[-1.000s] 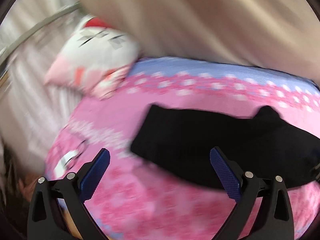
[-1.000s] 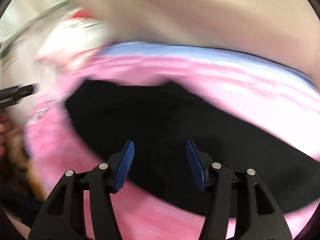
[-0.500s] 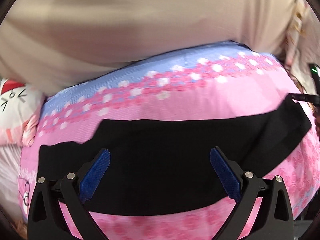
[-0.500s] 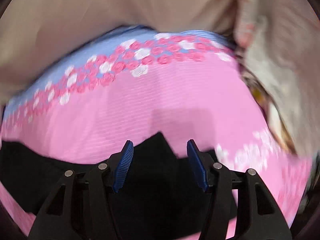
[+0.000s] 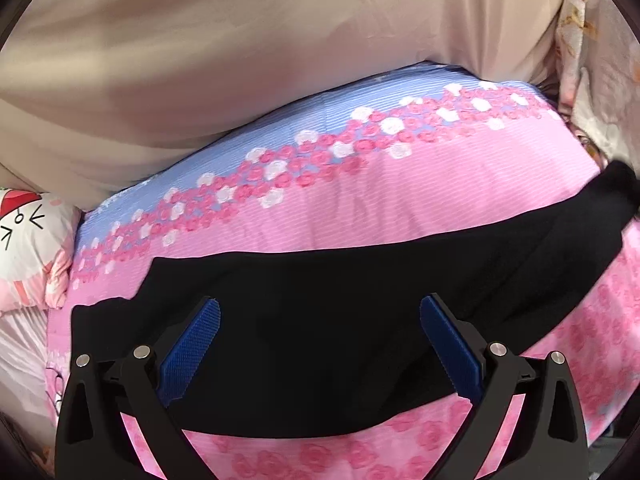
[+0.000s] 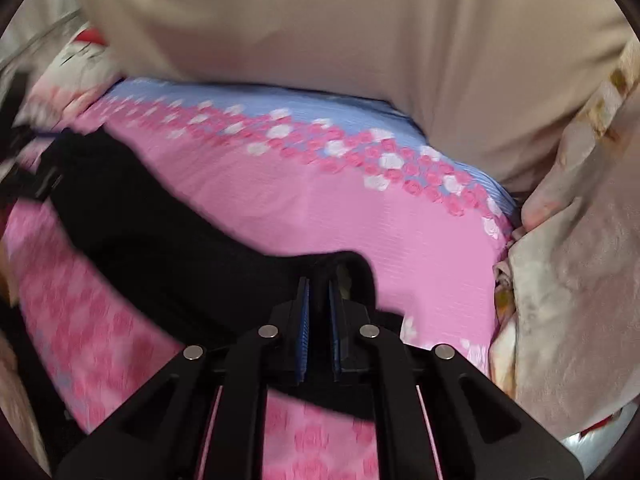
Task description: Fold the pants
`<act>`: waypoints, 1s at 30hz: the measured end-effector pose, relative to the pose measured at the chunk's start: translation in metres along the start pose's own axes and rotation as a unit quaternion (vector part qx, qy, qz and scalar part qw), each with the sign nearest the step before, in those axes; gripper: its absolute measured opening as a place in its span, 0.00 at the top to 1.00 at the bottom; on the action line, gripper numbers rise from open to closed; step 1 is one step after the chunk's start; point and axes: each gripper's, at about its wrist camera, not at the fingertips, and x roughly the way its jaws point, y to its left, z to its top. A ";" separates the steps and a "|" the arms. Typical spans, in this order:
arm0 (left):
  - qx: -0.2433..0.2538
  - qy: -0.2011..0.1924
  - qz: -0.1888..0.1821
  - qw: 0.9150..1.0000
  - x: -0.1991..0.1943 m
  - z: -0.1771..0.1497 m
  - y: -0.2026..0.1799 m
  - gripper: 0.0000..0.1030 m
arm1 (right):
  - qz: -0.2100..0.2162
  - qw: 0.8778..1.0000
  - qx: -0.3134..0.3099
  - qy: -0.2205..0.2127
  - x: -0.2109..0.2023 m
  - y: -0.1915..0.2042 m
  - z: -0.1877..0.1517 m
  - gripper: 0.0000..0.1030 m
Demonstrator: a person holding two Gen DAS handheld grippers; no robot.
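Black pants (image 5: 340,320) lie in a long band across a pink flowered bedsheet (image 5: 400,208). My left gripper (image 5: 320,312) is open, its blue pads wide apart just above the middle of the pants. In the right wrist view my right gripper (image 6: 319,292) is shut on the right end of the pants (image 6: 160,232), and the cloth bunches up around the fingertips. The rest of the pants stretches away to the left.
A beige curtain (image 5: 240,60) hangs behind the bed. A white and pink cartoon pillow (image 5: 28,240) lies at the left end. A crumpled pale blanket (image 6: 568,260) is piled at the right end of the bed.
My right gripper has closed on the right end of the pants and lifted the cloth slightly. My left gripper stays open, hovering over the middle of the pants.
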 end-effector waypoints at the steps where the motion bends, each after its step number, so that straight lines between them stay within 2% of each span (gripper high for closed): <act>1: 0.003 0.000 -0.003 1.000 -0.001 0.001 -0.006 0.05 | 0.001 1.000 -0.001 0.027 0.007 0.002 -0.020 0.91; 3: 0.018 -0.003 -0.014 1.000 -0.002 0.002 -0.023 0.05 | 0.020 0.994 0.036 0.097 0.029 0.000 -0.067 0.88; 6: 0.048 -0.012 -0.023 0.999 -0.004 0.005 -0.054 0.05 | -0.004 0.984 0.121 0.134 0.036 -0.009 -0.105 0.87; 7: 0.055 -0.015 -0.026 0.998 -0.005 0.007 -0.064 0.05 | -0.011 0.980 0.156 0.127 0.031 -0.013 -0.107 0.86; 9: 0.066 -0.024 -0.037 0.997 -0.009 0.011 -0.081 0.05 | 0.000 0.975 0.210 0.073 0.014 -0.021 -0.100 0.87; 11: 0.075 -0.032 -0.044 0.996 -0.012 0.015 -0.098 0.05 | 0.006 0.964 0.266 0.015 0.006 -0.035 -0.083 0.72; 13: 0.079 -0.038 -0.049 0.995 -0.015 0.018 -0.110 0.05 | 0.003 0.958 0.286 0.007 0.020 -0.046 -0.066 0.64; 18: 0.091 -0.043 -0.048 0.994 -0.019 0.023 -0.128 0.05 | 0.014 0.969 0.241 0.050 0.078 -0.049 -0.051 0.65; 20: 0.093 -0.039 -0.044 0.994 -0.017 0.024 -0.131 0.05 | 0.014 0.976 0.213 0.046 0.082 -0.037 -0.047 0.87; 22: 0.094 -0.037 -0.040 0.994 -0.017 0.023 -0.130 0.05 | 0.007 0.981 0.194 0.030 0.075 -0.038 -0.037 0.91; 26: 0.090 -0.040 -0.037 0.994 -0.017 0.023 -0.129 0.05 | -0.020 0.985 0.165 -0.046 0.040 -0.055 -0.010 0.92; 27: 0.087 -0.040 -0.037 0.995 -0.016 0.023 -0.130 0.05 | -0.023 0.986 0.155 -0.052 0.040 -0.061 -0.004 0.92; 29: 0.086 -0.036 -0.037 0.995 -0.012 0.024 -0.132 0.05 | -0.024 0.988 0.153 -0.026 0.060 -0.072 -0.011 0.88; 30: 0.086 -0.036 -0.037 0.995 -0.011 0.024 -0.134 0.05 | -0.020 0.987 0.158 0.009 0.084 -0.076 -0.021 0.83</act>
